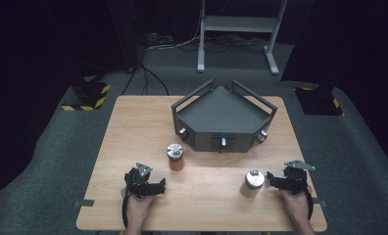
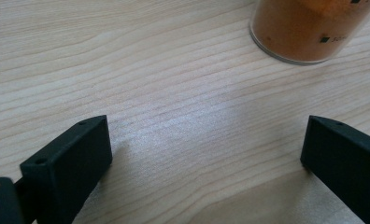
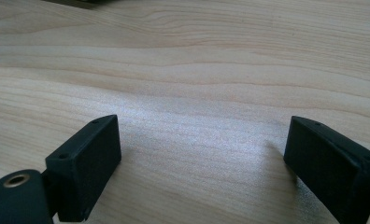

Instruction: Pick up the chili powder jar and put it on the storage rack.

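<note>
Your left gripper [image 1: 155, 187]: jaws spread, nothing held | orange jar [image 1: 175, 156] stood just beyond it | your right gripper [image 1: 274, 181]: jaws spread, nothing held | pale jar [image 1: 253, 183] just beside it, apart.

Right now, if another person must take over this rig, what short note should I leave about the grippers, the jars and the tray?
Left gripper: open, resting low on the wooden table, holding nothing. The orange jar with a metal lid stands just ahead of it, apart from the jaws.
Right gripper: open, empty, low on the table. The pale jar with a metal lid stands right beside it; whether they touch, I cannot tell.
The dark grey tray at the far middle of the table holds nothing.
Done: nothing grasped yet. Left: probably grasp each jar; the tray looks the likely goal.
</note>
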Motion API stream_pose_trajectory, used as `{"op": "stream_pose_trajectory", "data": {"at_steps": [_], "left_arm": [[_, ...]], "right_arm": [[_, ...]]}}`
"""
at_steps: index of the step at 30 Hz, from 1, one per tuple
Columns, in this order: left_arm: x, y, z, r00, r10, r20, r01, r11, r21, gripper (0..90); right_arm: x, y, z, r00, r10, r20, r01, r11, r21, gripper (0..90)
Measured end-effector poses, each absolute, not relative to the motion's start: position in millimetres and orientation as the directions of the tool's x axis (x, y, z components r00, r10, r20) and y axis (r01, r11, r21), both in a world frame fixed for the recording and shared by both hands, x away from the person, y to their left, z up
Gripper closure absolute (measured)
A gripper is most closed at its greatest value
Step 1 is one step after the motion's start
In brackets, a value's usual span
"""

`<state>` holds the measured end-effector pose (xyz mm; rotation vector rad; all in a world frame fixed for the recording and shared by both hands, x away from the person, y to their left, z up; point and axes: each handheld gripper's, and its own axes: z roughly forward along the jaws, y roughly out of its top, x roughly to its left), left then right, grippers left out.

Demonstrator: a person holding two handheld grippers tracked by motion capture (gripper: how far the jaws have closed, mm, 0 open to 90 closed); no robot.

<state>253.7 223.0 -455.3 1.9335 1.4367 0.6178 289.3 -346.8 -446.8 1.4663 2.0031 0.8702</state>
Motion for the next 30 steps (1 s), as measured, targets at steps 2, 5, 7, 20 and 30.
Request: {"op": "stream_pose_trajectory", "data": {"at_steps": [2,5,7,20,30], "left_arm": [[253.6,222.7,-455.3,0.289,0.957,-0.005,0.654,-0.194,0.731,2.2],[253.4,222.2,-455.2,0.288,0.958,-0.005,0.654,-0.193,0.731,2.5],[253.0,221.8,-455.2,0.286,0.958,-0.005,0.654,-0.192,0.731,2.7],[250.9,220.1,-455.6,0.278,0.961,-0.006,0.653,-0.185,0.734,4.1],[251.7,218.9,-455.2,0.269,0.963,-0.006,0.659,-0.179,0.731,2.4]], "right_arm": [[289.3,-346.8,-446.8,-0.291,0.956,-0.027,0.633,0.213,0.744,10.9],[289.3,-346.8,-446.9,-0.291,0.956,-0.027,0.633,0.214,0.744,10.9],[289.3,-346.7,-446.9,-0.29,0.957,-0.027,0.633,0.213,0.744,10.9],[289.1,-345.7,-446.9,-0.286,0.958,-0.028,0.634,0.211,0.744,10.8],[289.1,-344.9,-446.8,-0.281,0.959,-0.026,0.635,0.207,0.744,10.8]]}}
